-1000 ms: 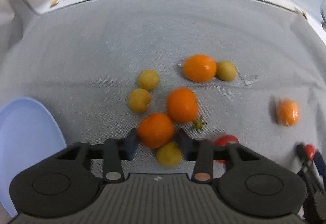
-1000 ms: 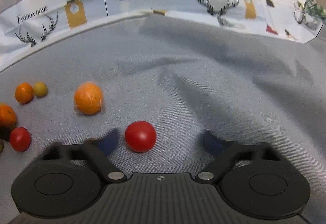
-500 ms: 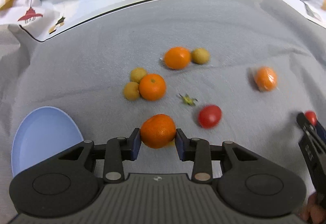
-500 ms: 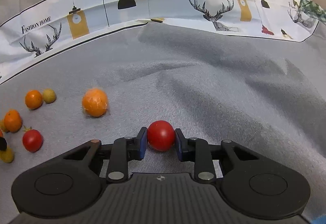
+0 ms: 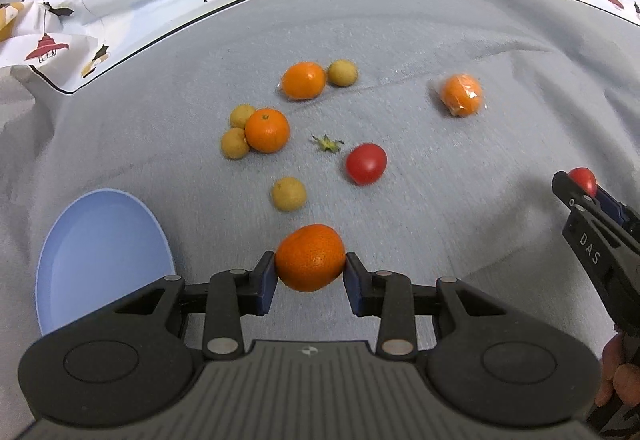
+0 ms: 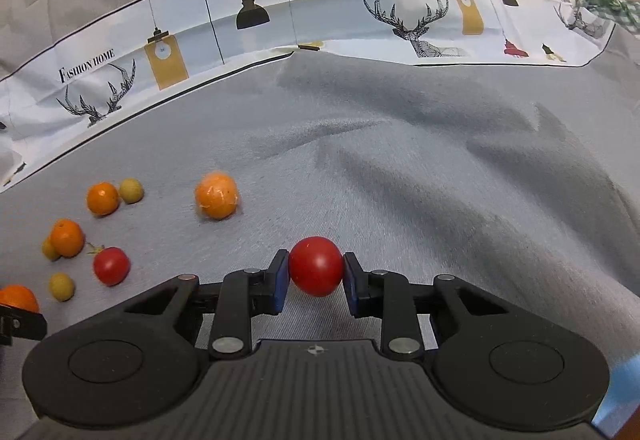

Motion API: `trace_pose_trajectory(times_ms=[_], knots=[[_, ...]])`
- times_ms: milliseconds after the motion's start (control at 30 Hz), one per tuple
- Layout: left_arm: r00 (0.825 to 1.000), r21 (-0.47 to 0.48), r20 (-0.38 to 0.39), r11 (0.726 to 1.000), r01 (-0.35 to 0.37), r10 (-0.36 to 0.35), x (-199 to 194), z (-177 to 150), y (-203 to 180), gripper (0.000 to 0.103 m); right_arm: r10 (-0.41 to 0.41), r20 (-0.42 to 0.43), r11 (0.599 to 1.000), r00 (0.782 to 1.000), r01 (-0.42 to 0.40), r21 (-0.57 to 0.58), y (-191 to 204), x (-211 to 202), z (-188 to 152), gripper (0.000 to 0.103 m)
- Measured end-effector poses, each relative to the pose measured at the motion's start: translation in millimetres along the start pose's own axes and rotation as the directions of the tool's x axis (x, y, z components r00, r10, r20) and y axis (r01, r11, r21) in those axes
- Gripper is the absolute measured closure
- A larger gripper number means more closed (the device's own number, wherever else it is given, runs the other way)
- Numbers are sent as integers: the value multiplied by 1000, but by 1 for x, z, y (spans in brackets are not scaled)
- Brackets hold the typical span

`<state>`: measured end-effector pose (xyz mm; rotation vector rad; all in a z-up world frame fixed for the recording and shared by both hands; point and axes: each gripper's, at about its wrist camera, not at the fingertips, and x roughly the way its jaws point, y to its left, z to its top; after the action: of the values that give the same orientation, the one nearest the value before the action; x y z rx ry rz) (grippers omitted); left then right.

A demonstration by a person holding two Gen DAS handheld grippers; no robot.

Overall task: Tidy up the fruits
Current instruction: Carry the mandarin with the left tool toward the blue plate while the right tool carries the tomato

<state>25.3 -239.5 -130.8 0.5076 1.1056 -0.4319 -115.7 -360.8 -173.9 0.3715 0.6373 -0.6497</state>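
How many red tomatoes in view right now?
2. One round red tomato is clamped in the right tongs; the other red tomato lies loose on the grey cloth, beside a detached green stem. None looks hidden.

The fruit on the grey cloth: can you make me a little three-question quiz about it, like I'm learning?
1. True or false: the left gripper is shut on a round orange mandarin.
2. What does the right gripper hold? A) a small yellow-green fruit B) a round red tomato C) nothing
3. Fill in: the round light-blue plate in the left wrist view has ___ fruit on it.

Key
1. True.
2. B, the round red tomato.
3. No. The other fruit lies on the wrinkled grey cloth.
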Motion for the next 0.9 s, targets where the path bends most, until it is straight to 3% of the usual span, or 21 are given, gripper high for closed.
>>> trace_pose_trajectory(times_ms=[200, 467, 733, 900], knots=[[999, -1, -22, 1000, 24, -24, -14, -6, 3, 63, 22, -3, 1000, 1000, -22, -12, 6, -22, -4, 74], [999, -25, 6, 999, 47, -47, -41, -17, 16, 63, 47, -21, 998, 999, -48, -42, 22, -53, -3, 74], [996, -92, 54, 993, 75, -70, -84, -34, 60, 63, 129, -45, 987, 991, -133, -90, 62, -102, 3, 74], [994, -154, 87, 985, 76, -63, -111, -50, 103, 63, 213, -75, 964, 974, -221, -144, 103, -135, 6, 74]])
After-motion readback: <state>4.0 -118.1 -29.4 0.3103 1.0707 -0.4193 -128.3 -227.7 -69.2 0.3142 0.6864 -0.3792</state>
